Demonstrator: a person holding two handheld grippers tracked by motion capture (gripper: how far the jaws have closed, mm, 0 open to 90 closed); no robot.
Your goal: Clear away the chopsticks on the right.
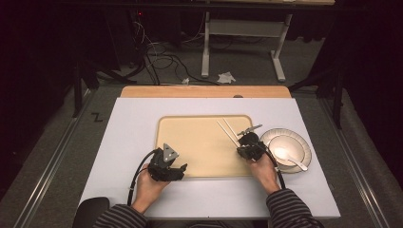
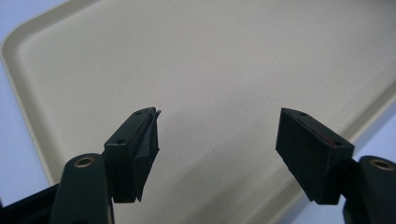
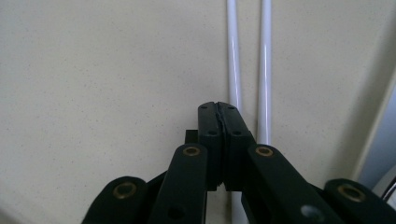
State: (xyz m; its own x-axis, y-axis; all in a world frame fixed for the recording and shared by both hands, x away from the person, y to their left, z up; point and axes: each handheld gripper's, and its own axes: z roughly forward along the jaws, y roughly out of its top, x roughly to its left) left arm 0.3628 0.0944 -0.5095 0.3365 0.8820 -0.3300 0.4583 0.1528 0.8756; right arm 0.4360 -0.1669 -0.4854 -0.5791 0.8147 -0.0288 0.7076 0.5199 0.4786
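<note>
Chopsticks (image 1: pixel 227 131), a white pair, lie side by side on the beige tray (image 1: pixel 190 166), near its right edge. The right gripper (image 3: pixel 218 108) hangs over their near ends with its jaws clenched flat together and nothing between them; one stick runs under the tips, the other just beside them. The left gripper (image 2: pixel 217 140) hovers released over the tray's near left corner. A plate (image 1: pixel 304 156) holding a white spoon (image 1: pixel 289 157) sits just right of the tray. Thin, smooth sticks could roll apart or skid if the closed tips nudge them.
</note>
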